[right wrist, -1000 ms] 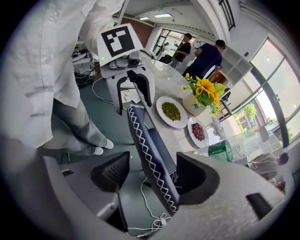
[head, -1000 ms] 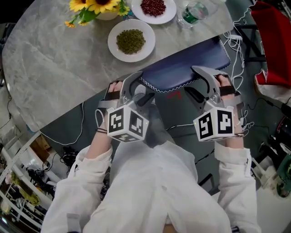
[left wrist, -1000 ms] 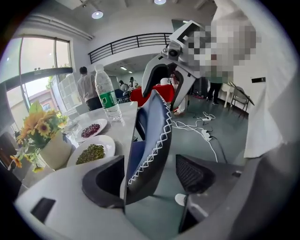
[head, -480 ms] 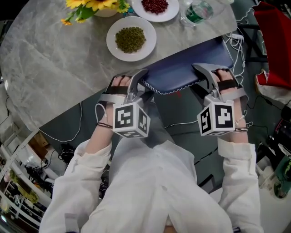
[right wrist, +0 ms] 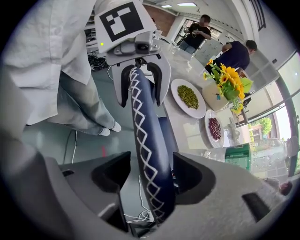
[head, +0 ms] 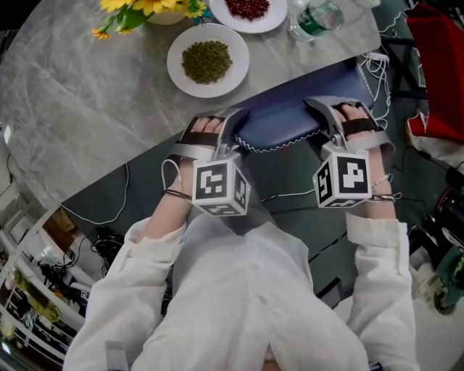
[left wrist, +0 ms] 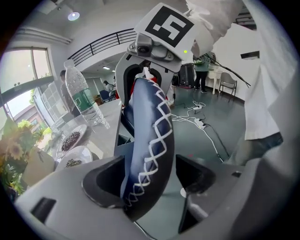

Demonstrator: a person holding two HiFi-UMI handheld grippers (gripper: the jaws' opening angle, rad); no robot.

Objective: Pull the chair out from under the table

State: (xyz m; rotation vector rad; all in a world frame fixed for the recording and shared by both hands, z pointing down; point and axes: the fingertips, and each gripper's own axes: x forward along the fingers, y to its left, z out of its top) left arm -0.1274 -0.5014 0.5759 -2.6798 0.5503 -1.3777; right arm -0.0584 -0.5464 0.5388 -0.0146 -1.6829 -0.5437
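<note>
Right now, nearest of all, the person is standing over the scene with both arms stretched forward, 1 gripper in each hand. The left gripper (head: 230,124) is straddling the left end of the chair (head: 290,116) back's padded top edge with its jaws apart: the padding is leaning on 1 jaw while a gap is showing at the other. The right gripper (head: 322,119) is doing the same at the right end, its jaws likewise spread, not yet clamping.

The chair is sitting tucked in, its seat hidden under the table (head: 87,94) and only the navy backrest with white cross-stitching showing at the near edge. The backrest's long axis is running left to right between the 2 grippers, and the chair is facing the far side (so a pull would come straight toward the near side).

As a judgement, the padding is looking soft over a stiff frame, so the top edge is a sound hold once both jaws are closing on it; the chair is probably heavy enough to drag, and the white cables (head: 290,196) lying on the floor could be catching its legs.

Farther off, a plate of green beans (head: 208,61) and a water bottle (head: 313,18) are standing on the table.
</note>
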